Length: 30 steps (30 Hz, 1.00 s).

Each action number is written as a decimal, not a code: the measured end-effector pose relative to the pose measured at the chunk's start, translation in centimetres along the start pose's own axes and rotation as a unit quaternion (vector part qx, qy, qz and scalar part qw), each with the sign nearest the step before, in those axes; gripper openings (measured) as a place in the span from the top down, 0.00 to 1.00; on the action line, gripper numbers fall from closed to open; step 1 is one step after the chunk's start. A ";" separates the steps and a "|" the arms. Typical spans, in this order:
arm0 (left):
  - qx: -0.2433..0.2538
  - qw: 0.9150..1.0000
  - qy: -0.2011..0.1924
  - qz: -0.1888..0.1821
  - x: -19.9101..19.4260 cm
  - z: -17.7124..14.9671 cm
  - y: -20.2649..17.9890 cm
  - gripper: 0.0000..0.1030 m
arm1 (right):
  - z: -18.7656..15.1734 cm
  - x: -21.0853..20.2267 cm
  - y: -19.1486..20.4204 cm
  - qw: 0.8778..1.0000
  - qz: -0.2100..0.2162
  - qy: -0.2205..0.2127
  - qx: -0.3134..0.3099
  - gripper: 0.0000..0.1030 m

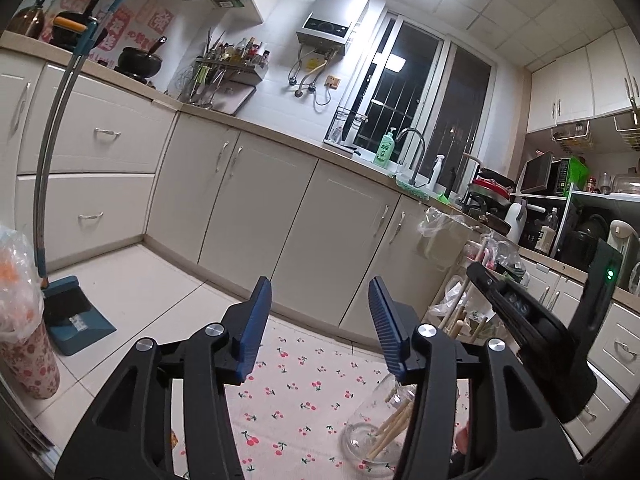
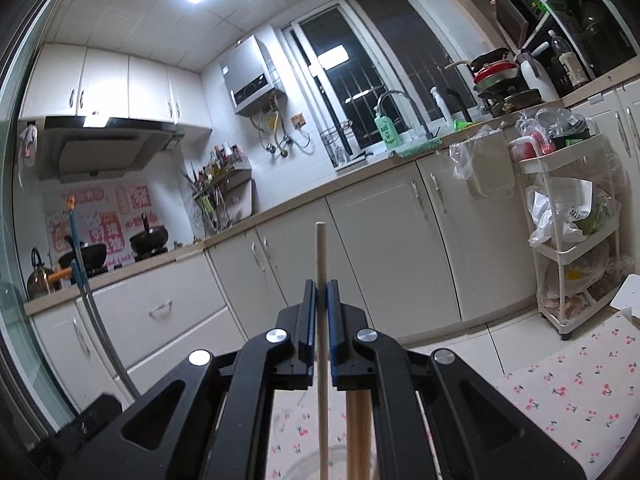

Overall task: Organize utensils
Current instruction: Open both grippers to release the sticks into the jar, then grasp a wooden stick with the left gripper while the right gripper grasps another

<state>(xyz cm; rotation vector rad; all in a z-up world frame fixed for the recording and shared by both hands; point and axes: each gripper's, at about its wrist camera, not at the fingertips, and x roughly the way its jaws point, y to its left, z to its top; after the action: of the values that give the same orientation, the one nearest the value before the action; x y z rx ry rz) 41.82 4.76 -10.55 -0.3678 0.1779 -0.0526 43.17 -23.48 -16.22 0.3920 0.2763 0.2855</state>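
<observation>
Nearest in the right wrist view, the right gripper (image 2: 321, 284) has its 2 blue-padded fingers (image 2: 308, 316) clenched on a pale wooden chopstick (image 2: 320, 252), which stands upright between them, its blunt end rising above the fingertips and its lower length running down past the black linkage. Just beside it, below the fingers, more wooden sticks (image 2: 356, 432) show against the cherry-print cloth (image 2: 568, 392), and a faint glass rim appears at the bottom edge. In the left wrist view, the left gripper (image 1: 320, 316) is released, its fingers (image 1: 256, 320) spread wide apart with nothing between them, hanging above the same cloth (image 1: 304, 392) on the surface. At its lower right, partly behind the right finger's linkage, a clear glass jar (image 1: 360, 436) lies tilted on the cloth with several chopsticks (image 1: 390, 428) inside. The black body of the other gripper (image 1: 536, 324) sits to the right. Farther off, a blue dustpan (image 1: 76, 320) with its long handle stands on the tiled floor, cream cabinets (image 1: 248, 208) line the wall, and a green soap bottle (image 1: 385, 151) stands by the faucet (image 1: 412, 148) under the dark window.
</observation>
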 end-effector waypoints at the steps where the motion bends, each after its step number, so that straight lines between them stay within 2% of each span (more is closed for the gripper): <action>1: -0.002 1.000 0.003 0.001 -0.1 -0.1 0.0 0.51 | -0.2 -0.3 0.0 1.000 0.001 0.011 -0.009 0.94; 3: -0.004 1.000 0.007 0.004 -0.4 -0.3 0.0 0.48 | -0.7 -0.4 0.1 0.999 0.003 0.034 -0.024 0.88; 4: -0.005 1.000 0.008 0.005 -0.6 -0.5 -0.1 0.46 | -0.9 -0.5 0.0 0.999 0.005 0.044 -0.026 0.77; 5: -0.006 1.000 0.011 0.005 -0.7 -0.6 -0.2 0.45 | -1.0 -0.7 -0.1 0.998 0.005 0.052 -0.027 0.71; 9: -0.001 1.000 0.025 0.006 -1.7 -1.2 -0.9 0.39 | -0.4 -3.1 -1.2 0.998 -0.003 0.058 -0.022 0.68; 11: 0.008 0.999 0.036 0.006 -2.3 -1.8 -1.6 0.33 | -0.1 -5.4 -2.1 0.998 -0.015 0.056 -0.017 0.62; 13: 0.013 0.998 0.058 0.004 -2.5 -2.5 -2.1 0.27 | -0.6 -7.3 -3.2 0.996 -0.034 0.076 -0.020 0.62; 15: 0.021 0.995 0.093 0.001 -2.5 -3.5 -2.8 0.21 | -2.0 -9.0 -4.7 0.990 -0.062 0.125 -0.026 0.62; 17: 0.029 0.992 0.126 -0.007 -2.4 -4.6 -3.6 0.16 | -4.3 -10.1 -6.4 0.978 -0.088 0.189 -0.030 0.62; 20: 0.046 0.982 0.184 -0.017 -1.8 -6.7 -5.0 0.14 | -7.4 -10.5 -8.4 0.956 -0.105 0.271 -0.027 0.66; 24: 0.058 0.967 0.248 -0.019 -0.7 -9.4 -6.7 0.14 | -9.4 -9.5 -8.2 0.939 -0.109 0.325 -0.044 0.69; 27: 0.062 0.959 0.274 -0.022 -0.2 -10.6 -7.3 0.14 | -9.9 -9.0 -7.9 0.930 -0.107 0.346 -0.057 0.69; 30: 0.087 0.951 0.296 -0.016 0.7 -12.1 -8.2 0.14 | -10.6 -8.4 -8.2 0.921 -0.107 0.369 -0.062 0.69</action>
<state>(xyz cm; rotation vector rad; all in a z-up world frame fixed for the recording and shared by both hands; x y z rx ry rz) 40.18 -7.22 -18.85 -0.1689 0.7573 -0.2109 33.90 -29.90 -27.22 0.1097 1.0330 0.2247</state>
